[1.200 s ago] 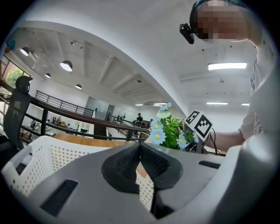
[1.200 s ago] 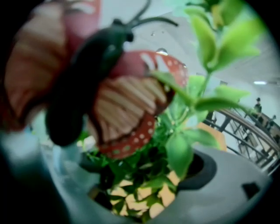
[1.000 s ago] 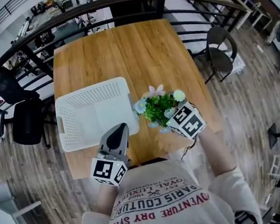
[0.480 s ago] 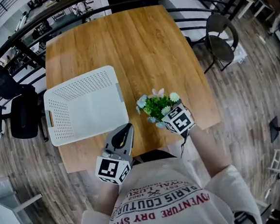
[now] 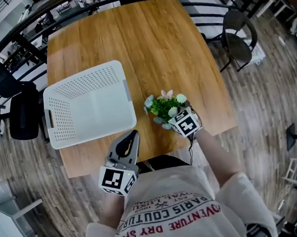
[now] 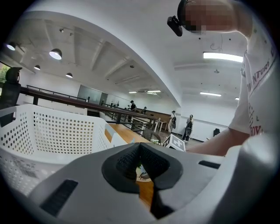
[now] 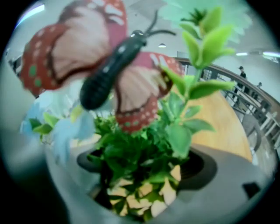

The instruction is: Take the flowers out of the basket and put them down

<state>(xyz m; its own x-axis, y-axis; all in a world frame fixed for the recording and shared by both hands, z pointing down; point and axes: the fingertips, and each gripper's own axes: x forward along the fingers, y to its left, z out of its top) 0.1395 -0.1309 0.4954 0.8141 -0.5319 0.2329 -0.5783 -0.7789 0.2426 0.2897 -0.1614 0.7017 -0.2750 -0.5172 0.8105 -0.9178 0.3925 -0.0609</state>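
The flowers (image 5: 164, 107) are a small green bunch with pale blue, pink and white blooms, low over the wooden table (image 5: 131, 44) just right of the white perforated basket (image 5: 87, 102). My right gripper (image 5: 175, 116) is shut on the flowers from the near side. In the right gripper view the leaves (image 7: 144, 148) and a red toy butterfly (image 7: 105, 61) fill the space between the jaws. My left gripper (image 5: 130, 140) is shut and holds nothing, hovering at the table's near edge below the basket, whose wall (image 6: 52, 131) shows in its view.
A black railing (image 5: 37, 27) runs round the far side of the table. A dark chair (image 5: 237, 40) stands to the right and a black office chair (image 5: 21, 113) to the left. Wood plank floor surrounds the table.
My right gripper has carried the flowers lower and slightly toward the near edge of the table, beside the basket. The left gripper has hardly moved.
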